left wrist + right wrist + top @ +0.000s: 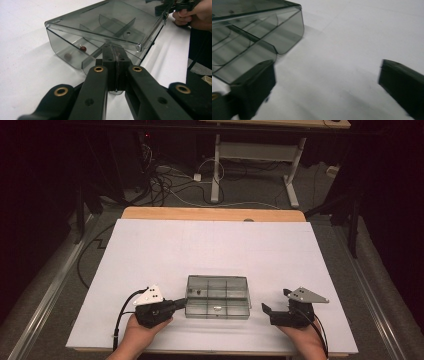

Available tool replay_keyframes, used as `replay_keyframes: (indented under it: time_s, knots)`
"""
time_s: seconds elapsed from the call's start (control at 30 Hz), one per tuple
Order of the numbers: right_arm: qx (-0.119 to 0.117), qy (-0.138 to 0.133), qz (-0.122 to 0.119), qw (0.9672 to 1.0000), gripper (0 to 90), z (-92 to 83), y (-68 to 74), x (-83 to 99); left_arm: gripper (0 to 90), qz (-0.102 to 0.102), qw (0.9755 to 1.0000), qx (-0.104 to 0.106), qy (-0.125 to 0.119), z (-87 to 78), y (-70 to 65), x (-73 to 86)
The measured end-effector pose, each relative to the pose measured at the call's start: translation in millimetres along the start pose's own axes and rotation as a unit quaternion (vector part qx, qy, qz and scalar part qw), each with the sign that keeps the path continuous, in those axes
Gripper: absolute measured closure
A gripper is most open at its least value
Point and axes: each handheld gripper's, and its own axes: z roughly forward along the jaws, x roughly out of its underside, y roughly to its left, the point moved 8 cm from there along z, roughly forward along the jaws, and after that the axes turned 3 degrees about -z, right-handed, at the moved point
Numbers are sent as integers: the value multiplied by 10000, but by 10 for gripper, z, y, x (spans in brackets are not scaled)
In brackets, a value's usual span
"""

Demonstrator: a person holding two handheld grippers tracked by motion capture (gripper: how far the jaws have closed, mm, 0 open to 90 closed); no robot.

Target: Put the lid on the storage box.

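A clear grey compartment box [217,296] lies on the white table top near the front edge, lid slightly raised. My left gripper [181,304] is shut, its tips against the box's left end. In the left gripper view the joined jaws [116,53] sit just under the lid's rim [100,27]. A small dark red bead [83,48] lies in a near compartment. My right gripper [275,300] stands open a short way right of the box, not touching it. In the right gripper view its jaws [325,72] are wide apart over bare table, with the box's corner [262,30] at upper left.
The white sheet [215,245] covers most of a wooden table [215,213]. A small pale item [217,308] lies in a front compartment of the box. Beyond the table are a desk frame [216,170] and floor cables [165,185].
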Motion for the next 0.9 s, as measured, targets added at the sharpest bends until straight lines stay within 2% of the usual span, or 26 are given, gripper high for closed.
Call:
replay_keyframes:
  time_s: [0.1,0.3,0.37,0.63,0.8,0.9]
  knots:
    - [60,97,47,9999,0,21,-16,21,873,-12,10000,15,1,-22,-4,24]
    - [79,223,-165,9996,0,47,31,38,873,-64,10000,44,46,-34,-1,83]
    - [97,237,-249,9994,0,54,33,39,874,-58,9999,13,84,-23,7,100]
    - [90,301,-279,9991,0,65,53,49,874,-89,9998,-76,155,2,51,144]
    - [77,273,-268,9992,0,59,54,45,874,-40,9994,-312,166,-35,147,149]
    - [73,256,-271,9993,0,57,54,42,874,-8,9980,-598,182,-104,287,161]
